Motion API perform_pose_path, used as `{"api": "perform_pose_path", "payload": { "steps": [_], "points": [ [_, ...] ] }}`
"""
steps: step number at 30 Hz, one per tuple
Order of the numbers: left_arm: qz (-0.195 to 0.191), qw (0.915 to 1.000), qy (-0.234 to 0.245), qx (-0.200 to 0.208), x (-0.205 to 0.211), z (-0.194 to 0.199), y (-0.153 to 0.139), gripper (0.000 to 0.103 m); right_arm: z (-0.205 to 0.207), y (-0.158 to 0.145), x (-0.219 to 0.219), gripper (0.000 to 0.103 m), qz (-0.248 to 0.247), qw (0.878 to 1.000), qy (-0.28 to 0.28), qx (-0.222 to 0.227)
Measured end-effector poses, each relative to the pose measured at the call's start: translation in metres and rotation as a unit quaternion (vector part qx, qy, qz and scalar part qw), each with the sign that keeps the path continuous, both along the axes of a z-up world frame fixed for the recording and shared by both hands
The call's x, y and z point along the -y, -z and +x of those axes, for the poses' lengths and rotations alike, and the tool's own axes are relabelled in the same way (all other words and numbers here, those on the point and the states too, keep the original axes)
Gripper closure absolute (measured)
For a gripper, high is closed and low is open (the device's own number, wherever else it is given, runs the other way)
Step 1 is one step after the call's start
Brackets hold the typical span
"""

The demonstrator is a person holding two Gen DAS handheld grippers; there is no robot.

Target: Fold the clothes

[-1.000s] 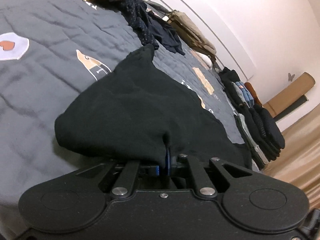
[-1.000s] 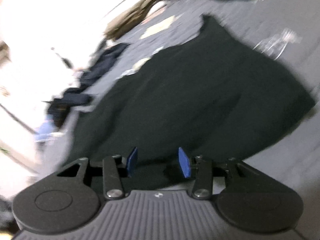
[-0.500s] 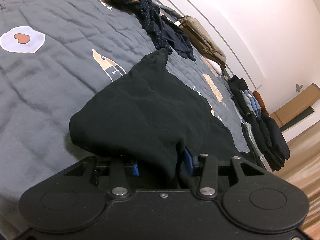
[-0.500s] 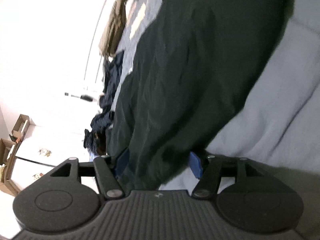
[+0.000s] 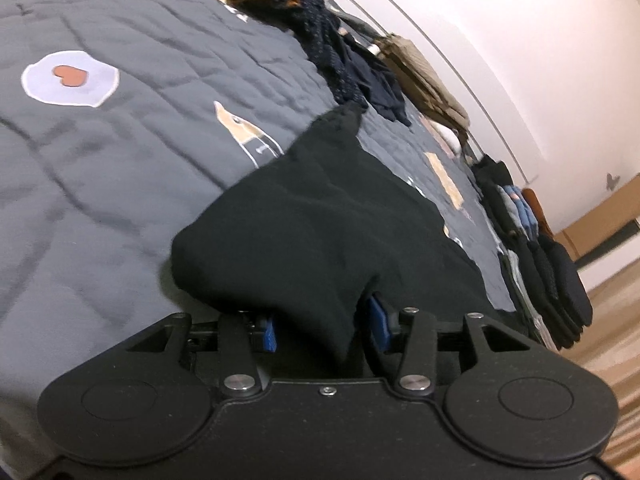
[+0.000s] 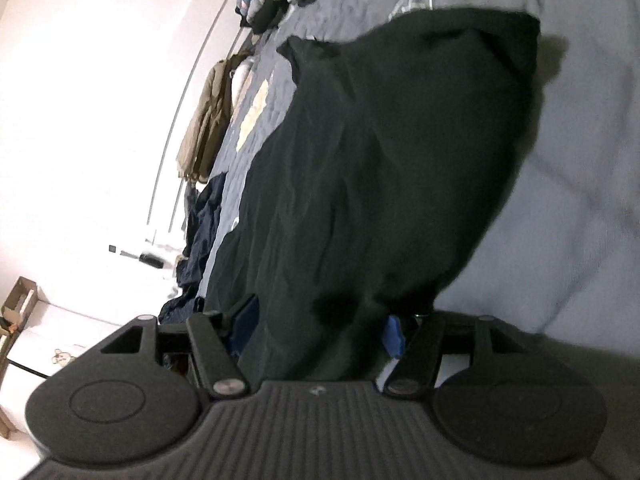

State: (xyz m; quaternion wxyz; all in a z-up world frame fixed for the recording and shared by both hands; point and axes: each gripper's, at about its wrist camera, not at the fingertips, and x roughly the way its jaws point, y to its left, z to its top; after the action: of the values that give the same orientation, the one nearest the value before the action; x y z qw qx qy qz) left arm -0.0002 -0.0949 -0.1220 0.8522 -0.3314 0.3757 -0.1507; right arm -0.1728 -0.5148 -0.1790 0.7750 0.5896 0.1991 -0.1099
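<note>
Black garment loose between both my claws on the grey bed

My left claw point(image 5: 326, 330) stood partly released, its blue pads point(image 5: 269, 334) apart, with a hanging fold of the black knit garment point(image 5: 320, 232) drooping down between them. I saw a gap between the right-hand pad and the cloth, so that claw was not pinching the fabric. The garment lay in a rumpled heap on the grey quilted bedspread point(image 5: 120, 160), right at the near edge of the bed, one narrow end stretching away toward a pile of dark navy dotted clothes point(image 5: 320, 28). Just beside the garment on the bedspread were a printed heart in a white patch point(image 5: 70, 78) and a small tan printed figure point(image 5: 244, 132).

My right claw point(image 6: 320, 330) was wider apart and its jaws were closing. A thick bunch of the same black garment point(image 6: 392, 160) filled the space between the blue pads point(image 6: 394, 336); I could not tell from that view whether the pads pressed on it, though the right-hand pad seemed to stand just clear of the cloth.

Along the far edge of the bed sat a row of folded dark and blue clothes point(image 5: 536, 248). A tan jacket point(image 6: 208, 120) lay against the pale wall point(image 5: 520, 40), near the navy pile
</note>
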Motion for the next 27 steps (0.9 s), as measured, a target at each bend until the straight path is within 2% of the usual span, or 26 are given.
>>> {"api": "perform_pose_path", "payload": {
  "steps": [2, 3, 4, 5, 6, 7, 9, 11, 13, 20, 23, 27],
  "points": [
    [-0.009, 0.9998, -0.018, -0.002, -0.006, 0.0, 0.001, 0.06, 0.001, -0.001, 0.002, 0.051, -0.005, 1.0, 0.007, -0.005],
    [-0.018, 0.9995, -0.028, -0.004, -0.009, 0.001, 0.003, 0.06, 0.002, -0.001, 0.004, 0.07, -0.009, 1.0, 0.011, -0.01],
    [-0.029, 0.9989, -0.036, -0.007, -0.012, 0.003, 0.005, 0.061, 0.003, -0.002, 0.005, 0.097, -0.016, 1.0, 0.016, -0.017],
    [-0.034, 0.9985, -0.042, -0.009, -0.014, 0.005, 0.007, 0.064, 0.005, -0.004, 0.006, 0.1, -0.021, 0.999, 0.022, -0.018],
    [-0.031, 0.9984, -0.047, -0.009, -0.016, 0.006, 0.007, 0.078, 0.002, -0.007, 0.007, 0.1, -0.019, 0.999, 0.027, -0.01],
    [-0.029, 0.9983, -0.05, -0.006, -0.017, 0.006, 0.006, 0.087, -0.001, -0.01, 0.008, 0.1, -0.015, 0.999, 0.034, 0.002],
    [-0.026, 0.9983, -0.05, 0.013, -0.021, 0.005, 0.0, 0.093, -0.009, -0.025, 0.008, 0.1, -0.02, 0.999, 0.042, 0.021],
    [-0.018, 0.9983, -0.042, 0.036, -0.022, 0.002, -0.01, 0.095, -0.017, -0.039, 0.004, 0.1, -0.027, 0.998, 0.046, 0.031],
    [-0.008, 0.9983, -0.034, 0.048, -0.022, -0.002, -0.019, 0.096, -0.023, -0.044, 0.001, 0.1, -0.015, 0.999, 0.045, 0.021],
    [0.015, 0.9989, -0.028, 0.035, -0.047, -0.023, -0.026, 0.097, -0.038, -0.029, -0.022, 0.101, -0.016, 0.998, 0.01, -0.059],
    [0.025, 0.9986, -0.024, 0.039, -0.058, -0.036, -0.033, 0.098, -0.047, -0.032, -0.031, 0.101, -0.013, 0.998, 0.005, -0.057],
    [0.045, 0.9976, -0.02, 0.048, -0.077, -0.055, -0.047, 0.098, -0.065, -0.044, -0.055, 0.101, -0.034, 0.998, -0.017, -0.052]
  ]
}}
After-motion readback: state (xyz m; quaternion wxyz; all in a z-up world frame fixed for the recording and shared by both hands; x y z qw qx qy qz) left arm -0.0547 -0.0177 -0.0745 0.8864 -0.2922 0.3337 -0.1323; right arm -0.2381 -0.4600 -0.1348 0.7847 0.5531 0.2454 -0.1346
